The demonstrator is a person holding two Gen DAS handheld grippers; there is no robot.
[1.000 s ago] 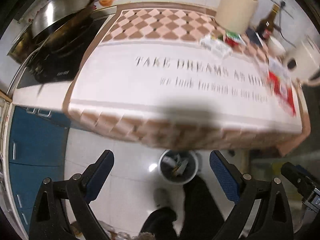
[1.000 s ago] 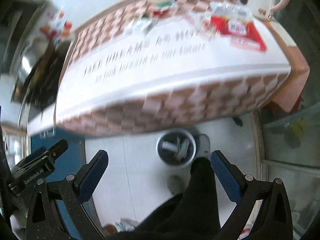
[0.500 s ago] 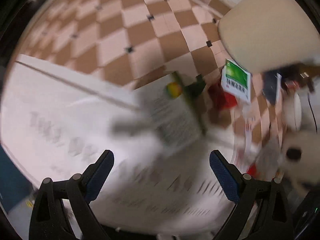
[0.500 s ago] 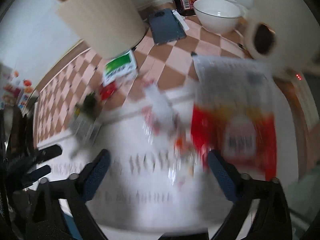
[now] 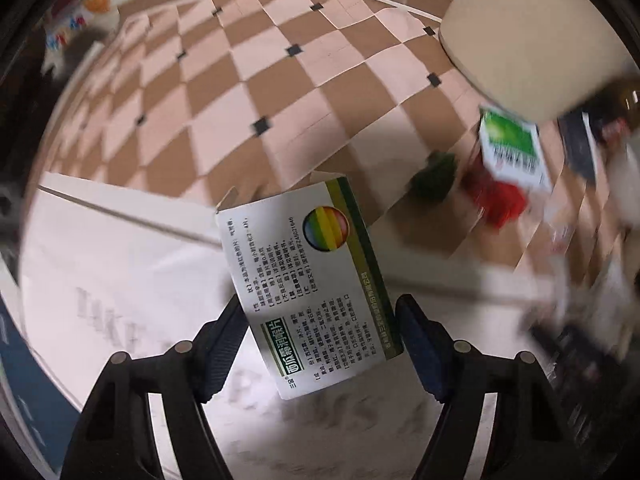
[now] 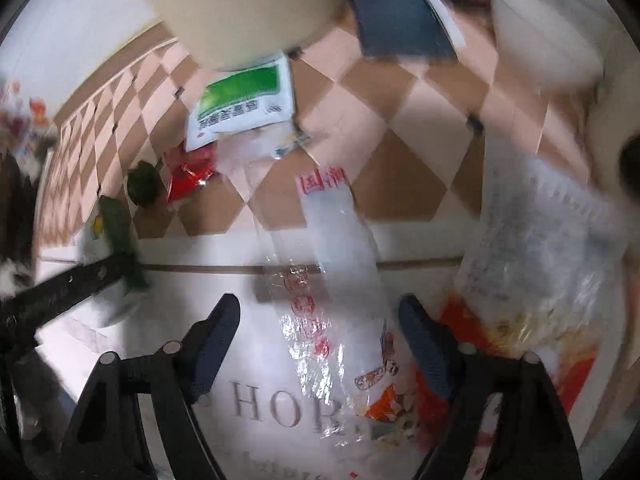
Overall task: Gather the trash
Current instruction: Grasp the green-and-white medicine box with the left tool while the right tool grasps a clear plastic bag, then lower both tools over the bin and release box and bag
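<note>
Tablecloth (image 5: 248,92) checkered, littered | left tool (image 5: 320,336) closing round carton (image 5: 312,280) | right tool (image 6: 320,336) closing, astride wrapper (image 6: 336,300)

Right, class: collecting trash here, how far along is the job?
Done: nothing shows as collected yet. In hand: the left gripper's jaws have just been closing around the medicine box, pads at its edges, grip unconfirmed; the right gripper's have been closing over the clear plastic wrapper, not yet pinching it. Left: the green-and-white packet, red wrapper and red-and-clear bag lie on the tablecloth.
</note>
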